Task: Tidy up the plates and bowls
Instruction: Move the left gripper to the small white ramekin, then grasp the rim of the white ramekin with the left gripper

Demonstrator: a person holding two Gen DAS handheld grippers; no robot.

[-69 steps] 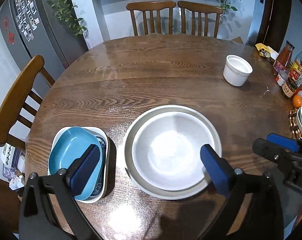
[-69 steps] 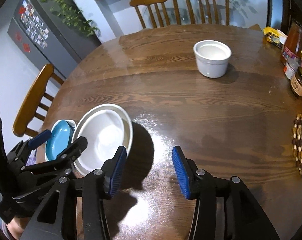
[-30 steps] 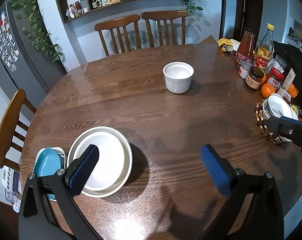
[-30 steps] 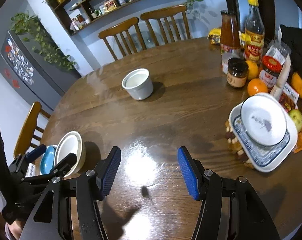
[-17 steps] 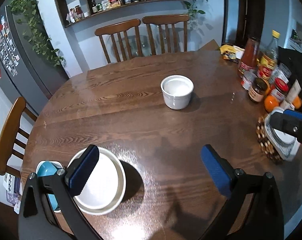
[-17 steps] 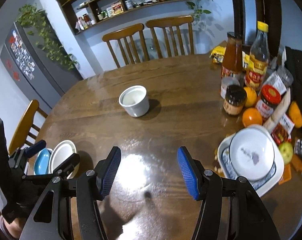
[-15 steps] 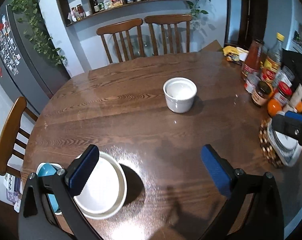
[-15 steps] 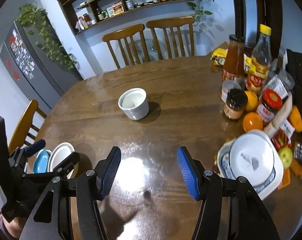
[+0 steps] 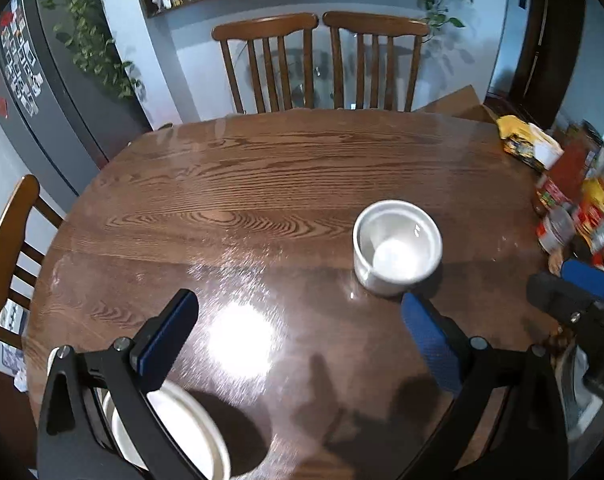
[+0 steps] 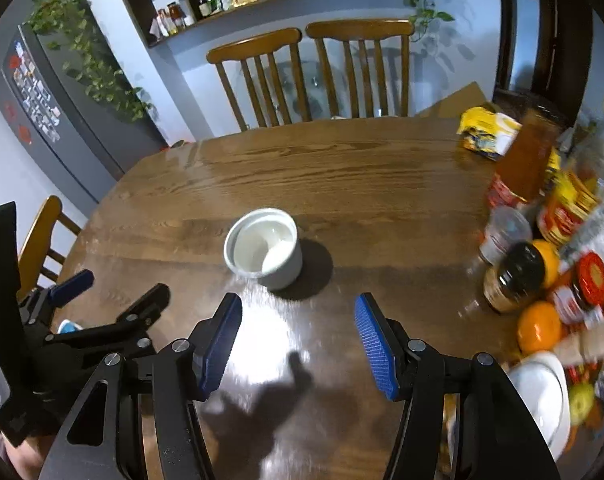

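Bowl (image 10: 263, 254) was the target here: small, white, straight-walled, standing upright on the table (image 10: 342, 184) ahead of both your grippers, well apart from everything else. In the right wrist view it sat just beyond your right gripper (image 10: 297, 346), a little left of its centre line. In the left wrist view the bowl (image 9: 397, 246) sat just past the right pad of your left gripper (image 9: 297, 338).

Tool state: both grippers were spread and empty. The right gripper's gap looked wider than the bowl, though fisheye makes that a guess. The left gripper (image 10: 109, 286) also showed in the right view, nothing between its fingers.

Handling, my read only:
- Looked like glazed ceramic: stiff, no give, heavy for its size. It would chip if you knocked it or set it down hard.
- Glaze was glossy, so likely slippery against the pads. A light squeeze could let it slide.
- Walls were near vertical and thick at the rim. Best hold was probably one pad inside, one outside, over the rim, or both pads across the outer wall below the rim.
- It appeared empty, so tilting carried no spill risk.

The plates (image 9: 169, 436) were at the table's near left edge, partly hidden behind your left gripper's finger. Jars (image 10: 514, 276), bottles and oranges crowded the right side, blurred; swinging wide there risked a knock.
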